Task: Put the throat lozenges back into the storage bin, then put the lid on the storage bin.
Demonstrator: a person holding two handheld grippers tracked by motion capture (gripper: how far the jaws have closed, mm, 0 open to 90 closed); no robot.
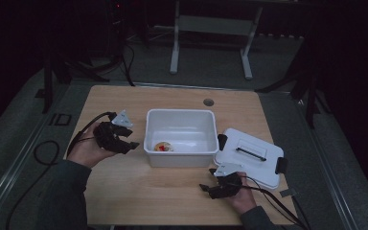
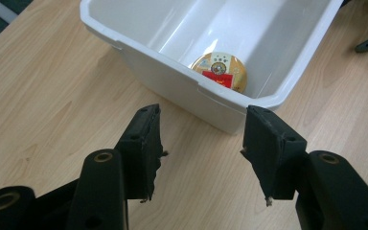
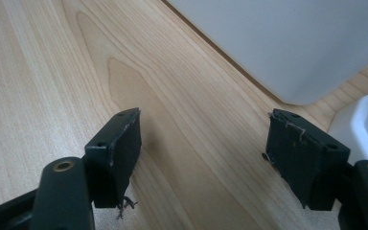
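Round tin (image 1: pixel 163 146) in the tub (image 1: pixel 180 115) at mid-table (image 1: pixel 124 191) — lid (image 1: pixel 249 155) just right, 1 tongs (image 1: pixel 133 144) left, 1 (image 1: pixel 204 188) before.

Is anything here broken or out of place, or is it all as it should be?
Two small oddities. The pads on the left gripper and right gripper are frayed, with loose threads at the edges. The lid lies askew on the table beside the white bin, which holds one round gold item. Nothing is spilled.
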